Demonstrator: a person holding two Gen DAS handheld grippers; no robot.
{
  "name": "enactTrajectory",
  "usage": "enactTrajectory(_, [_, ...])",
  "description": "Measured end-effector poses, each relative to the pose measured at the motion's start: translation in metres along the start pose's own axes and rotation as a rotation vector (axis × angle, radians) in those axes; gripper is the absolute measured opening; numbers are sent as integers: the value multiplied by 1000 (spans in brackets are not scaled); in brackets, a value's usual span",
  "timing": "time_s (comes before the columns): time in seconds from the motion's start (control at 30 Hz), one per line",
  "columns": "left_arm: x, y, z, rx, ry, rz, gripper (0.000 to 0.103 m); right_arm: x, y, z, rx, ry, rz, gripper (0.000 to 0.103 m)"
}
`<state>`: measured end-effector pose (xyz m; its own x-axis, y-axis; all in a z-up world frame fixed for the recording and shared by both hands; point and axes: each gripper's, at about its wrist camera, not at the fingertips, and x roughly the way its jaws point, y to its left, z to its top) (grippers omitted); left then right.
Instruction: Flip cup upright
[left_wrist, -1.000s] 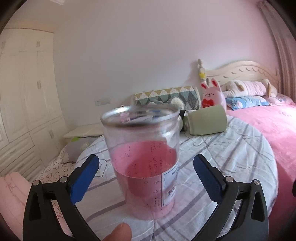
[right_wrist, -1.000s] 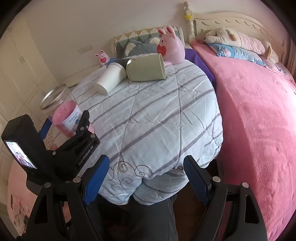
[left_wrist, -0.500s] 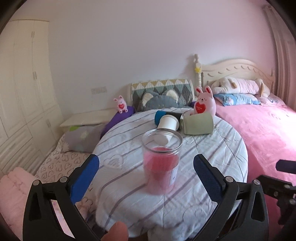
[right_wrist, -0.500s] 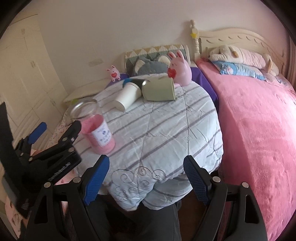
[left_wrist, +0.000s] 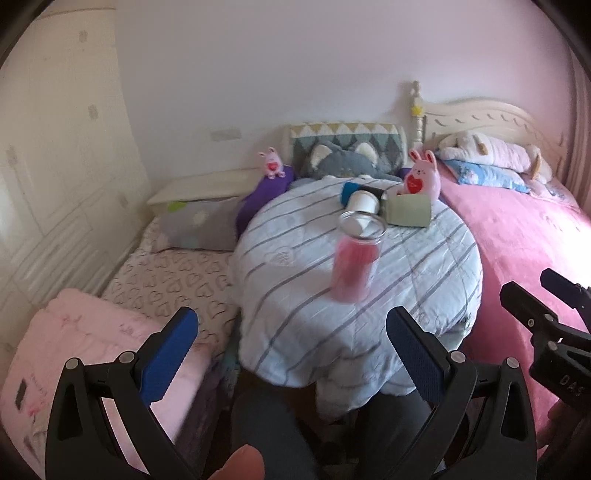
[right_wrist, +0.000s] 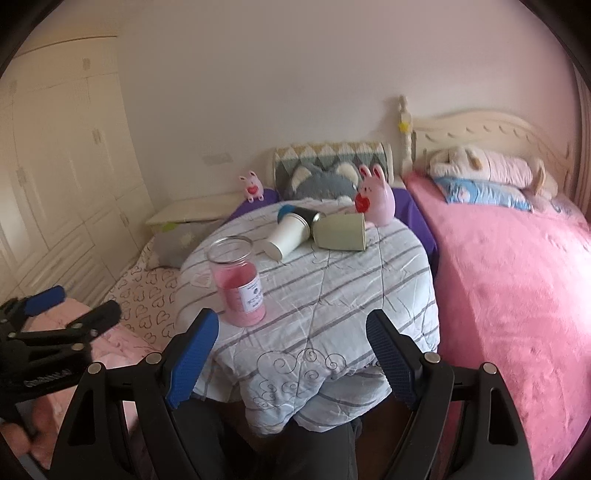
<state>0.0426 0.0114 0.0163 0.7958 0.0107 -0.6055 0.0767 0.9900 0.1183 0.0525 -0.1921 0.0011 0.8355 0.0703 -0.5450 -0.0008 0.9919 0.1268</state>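
Two tools are up front here, both spread wide with nothing between their blue pads. The left tool (left_wrist: 291, 339) sits low over the person's dark-trousered lap, and the right tool (right_wrist: 291, 341) hangs just short of the near edge of the tabletop (right_wrist: 332, 295), which is round and covered by a striped white quilt. In the right wrist view the left tool also pokes in at the far left, off over a folded pink blanket (left_wrist: 74, 332).

A little further in, on the near left part of the tabletop, is the clear cup (right_wrist: 236, 280). It's standing upright, mouth up, with pink stuff inside and a white label on the side. Neither tool is touching it, both are well apart from it.

Toward the back of the tabletop a white paper cup (right_wrist: 288, 236) is lying on its side with its mouth facing the cameras, and just beside it a pale green cup (right_wrist: 341, 232) is tipped over too. A blue and dark cylinder (right_wrist: 299, 213) lies behind the white one. A pink bunny toy (right_wrist: 376, 199) stands at the far edge, right by the green cup.

Beyond that there's a grey cat-ear cushion (right_wrist: 321, 181), a smaller pink toy (right_wrist: 252, 186) on something purple, and a bed with a pink cover (right_wrist: 509, 280) on the right. Cream wardrobe doors (right_wrist: 55, 166) fill the left wall.
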Motion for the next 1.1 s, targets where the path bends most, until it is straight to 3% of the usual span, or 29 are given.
enactTrajectory(0.13, [-30,-1,-33,9,-20,48,103,-20,11,-24,-21,-23,14,83])
enactTrajectory(0.3, [-48,-10,-58,31,-16,51,103,-31,18,-55,-37,1,48,83])
enactTrajectory(0.57, [-60,-15,-60,42,-57,53,103,-57,22,-55,-55,-68,24,83])
enactTrajectory(1.1, [-56,-21,-66,41,-37,47,103,-56,13,-58,-35,-68,18,83])
